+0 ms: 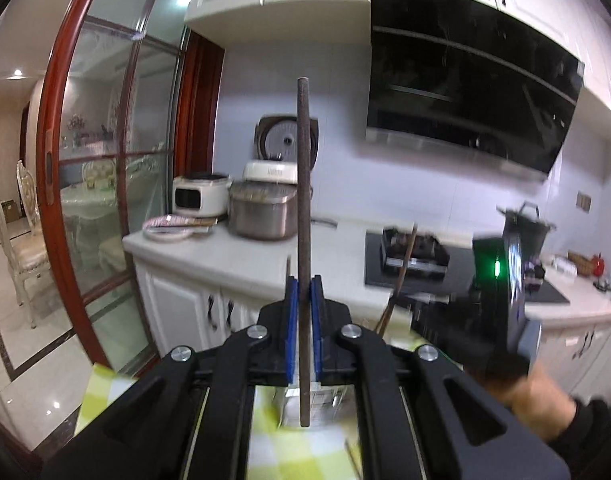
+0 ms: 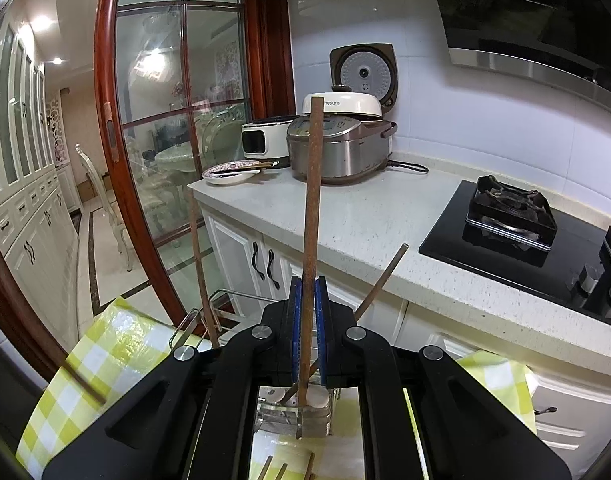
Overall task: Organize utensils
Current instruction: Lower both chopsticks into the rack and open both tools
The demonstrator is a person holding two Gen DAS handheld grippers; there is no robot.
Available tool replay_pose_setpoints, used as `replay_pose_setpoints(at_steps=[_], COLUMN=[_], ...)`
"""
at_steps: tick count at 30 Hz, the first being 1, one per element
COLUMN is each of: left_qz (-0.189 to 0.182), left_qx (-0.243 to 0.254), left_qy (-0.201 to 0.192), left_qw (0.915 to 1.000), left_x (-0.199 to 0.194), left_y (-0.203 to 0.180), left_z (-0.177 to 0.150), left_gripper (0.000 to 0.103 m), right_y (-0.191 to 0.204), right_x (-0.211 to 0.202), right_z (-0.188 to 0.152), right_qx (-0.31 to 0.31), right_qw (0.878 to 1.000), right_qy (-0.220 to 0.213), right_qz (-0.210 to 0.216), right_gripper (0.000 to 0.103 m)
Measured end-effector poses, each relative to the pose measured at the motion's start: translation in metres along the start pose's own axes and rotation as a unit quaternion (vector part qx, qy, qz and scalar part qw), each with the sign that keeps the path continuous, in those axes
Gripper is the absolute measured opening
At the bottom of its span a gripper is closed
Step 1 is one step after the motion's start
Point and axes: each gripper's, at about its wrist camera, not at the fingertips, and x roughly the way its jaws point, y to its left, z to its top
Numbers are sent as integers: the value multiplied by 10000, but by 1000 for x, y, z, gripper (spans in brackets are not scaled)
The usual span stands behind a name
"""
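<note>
Chopstick (image 1: 303,200) upright — left claw (image 1: 304,300) clamped

Right gripper (image 1: 513,276) shows only as a dark smear in the left wrist view, the hand (image 1: 545,404) under it blurred and cut by the edge. Chopstick (image 2: 311,240) bottoms vanish behind the black frame. The holder (image 2: 293,412) shows only partly between the arms.

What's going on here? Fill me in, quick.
A person is sorting chopsticks with two handheld grippers. The left gripper has its jaws shut on one dark brown wooden chopstick, held upright. The right gripper clamps another brown chopstick above a clear glass holder on the yellow checked cloth.
</note>
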Motion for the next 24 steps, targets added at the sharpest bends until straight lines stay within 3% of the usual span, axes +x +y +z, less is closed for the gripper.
replay_pose_setpoints(at_steps=[9,24], left_qz=[-163,151], left_qx=[-112,-89], left_qy=[-49,227], left_qw=[9998,9996], left_x=[64,130], left_y=[-20,-11], left_z=[11,-27], left_gripper=[6,6], right_y=[-3,-11], right_x=[21,36], right_z=[-10,-28], right_qx=[106,26], right_qw=[9998,9994], right_qy=[116,346], right_qz=[79,-76], right_gripper=[7,9])
